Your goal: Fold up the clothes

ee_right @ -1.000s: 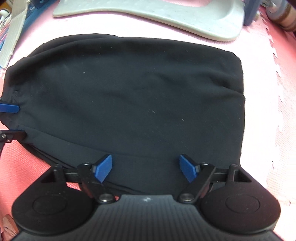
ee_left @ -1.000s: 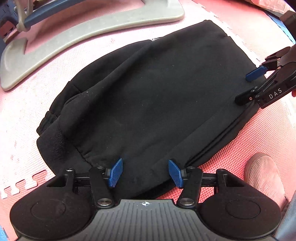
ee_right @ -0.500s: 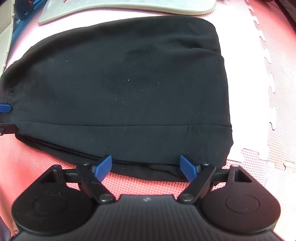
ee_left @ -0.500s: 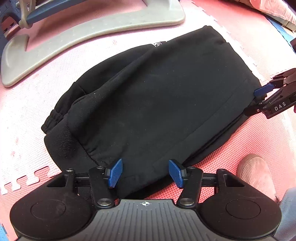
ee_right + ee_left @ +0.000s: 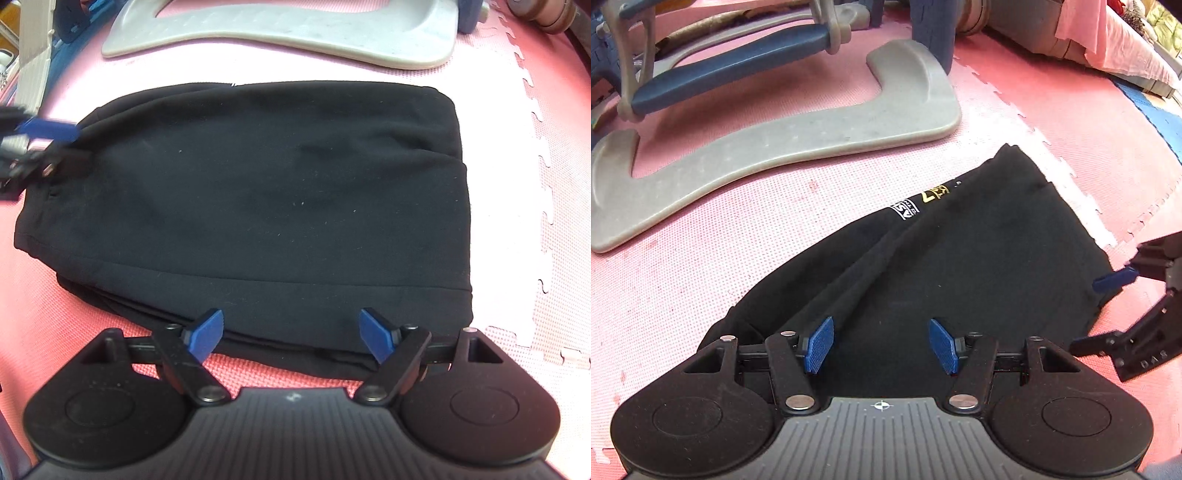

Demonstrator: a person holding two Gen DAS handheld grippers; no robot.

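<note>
A black folded garment (image 5: 960, 266) lies flat on the pink foam mat (image 5: 701, 258); it fills the middle of the right wrist view (image 5: 258, 192). A small white and yellow print (image 5: 923, 201) shows on its far fold. My left gripper (image 5: 882, 345) is open and empty, low over the garment's left end. My right gripper (image 5: 291, 334) is open and empty at the garment's near edge. The right gripper also shows in the left wrist view (image 5: 1108, 314), open at the garment's right end. The left gripper shows blurred in the right wrist view (image 5: 44, 144).
A grey plastic U-shaped base (image 5: 775, 136) with a blue bar (image 5: 731, 70) stands beyond the garment; it also shows in the right wrist view (image 5: 295, 29). Pink cloth and boxes (image 5: 1108, 40) lie at the far right. Mat seams (image 5: 543, 184) run to the right.
The left gripper has dropped lower and moved in over the garment's left end. The right gripper has drawn back slightly. Both stayed open; the garment lies as before.
</note>
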